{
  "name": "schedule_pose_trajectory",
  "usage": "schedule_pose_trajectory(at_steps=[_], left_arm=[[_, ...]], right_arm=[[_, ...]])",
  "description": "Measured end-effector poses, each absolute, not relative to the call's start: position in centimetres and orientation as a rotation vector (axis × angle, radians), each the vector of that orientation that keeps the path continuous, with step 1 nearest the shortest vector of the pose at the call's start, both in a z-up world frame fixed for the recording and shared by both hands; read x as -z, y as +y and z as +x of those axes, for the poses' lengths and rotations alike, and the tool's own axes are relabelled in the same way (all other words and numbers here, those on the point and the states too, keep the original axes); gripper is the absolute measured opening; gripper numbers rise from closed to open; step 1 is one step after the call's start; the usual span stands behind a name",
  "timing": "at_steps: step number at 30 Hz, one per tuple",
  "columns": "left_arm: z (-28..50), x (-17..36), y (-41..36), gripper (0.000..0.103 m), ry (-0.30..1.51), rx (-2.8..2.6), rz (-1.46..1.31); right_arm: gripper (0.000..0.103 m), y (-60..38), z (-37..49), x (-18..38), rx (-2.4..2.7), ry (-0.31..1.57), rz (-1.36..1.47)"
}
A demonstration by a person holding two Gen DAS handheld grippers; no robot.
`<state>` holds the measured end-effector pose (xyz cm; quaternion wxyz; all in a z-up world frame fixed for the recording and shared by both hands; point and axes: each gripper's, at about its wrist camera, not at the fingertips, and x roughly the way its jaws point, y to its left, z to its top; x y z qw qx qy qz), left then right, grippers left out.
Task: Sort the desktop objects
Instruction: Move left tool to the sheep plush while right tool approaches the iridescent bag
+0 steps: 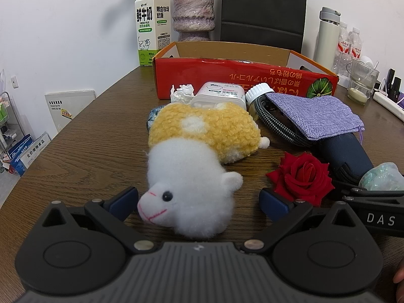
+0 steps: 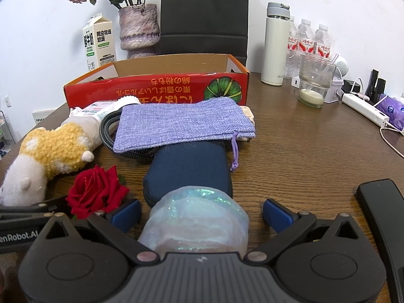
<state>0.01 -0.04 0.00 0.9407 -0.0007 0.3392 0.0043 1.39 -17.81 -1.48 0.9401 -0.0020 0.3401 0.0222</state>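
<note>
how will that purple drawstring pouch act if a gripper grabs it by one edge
The purple pouch looks like loose woven cloth lying flat, so it will probably droop and fold rather than stay stiff. It seems light and empty. It rests across the braided cable and the dark blue case, so dragging it may tug its dangling cord along.

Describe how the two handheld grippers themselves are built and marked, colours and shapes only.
Both look alike. The left gripper and the right gripper each have a ribbed grey body with two round black housings, black linkage arms joined by silver pivot pins, and jaws tipped with blue pads. White lettering runs along a black side piece: "DAS" in the left view, "nRobot.AI" in the right view. No cables or sleeves show.
</note>
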Motion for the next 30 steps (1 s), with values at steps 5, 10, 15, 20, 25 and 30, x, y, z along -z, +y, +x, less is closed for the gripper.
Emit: schedule_pose_trajectory(at_steps=[5, 10, 15, 20, 25, 30], left_arm=[[0.0, 0.0, -0.2, 0.103, 0.693, -0.011, 0.003], [-0.4, -0.2, -0.4, 0.103, 0.693, -0.042, -0.003], [0.0, 0.0, -0.6, 0.103, 0.694, -0.045, -0.008], [0.2, 0.1, -0.6, 0.103, 0.695, -0.045, -0.010], [0.2, 0.1, -0.7, 0.103, 0.695, -0.047, -0.012], [0.2, 0.1, -0.7, 0.103, 0.694, -0.048, -0.012]], right_arm=[[0.103, -17.6, 1.3, 1.3, -0.031, 0.695, -0.004], [0.103, -17.8, 1.2, 1.2, -0.022, 0.695, 0.005], [0.103, -17.9, 2.0, 1.3, 0.007, 0.694, 0.021], [0.103, -17.8, 2.3, 1.3, 0.007, 0.691, 0.025], [0.103, -17.8, 2.2, 1.3, 0.012, 0.690, 0.024], [0.103, -17.8, 2.2, 1.3, 0.013, 0.690, 0.022]])
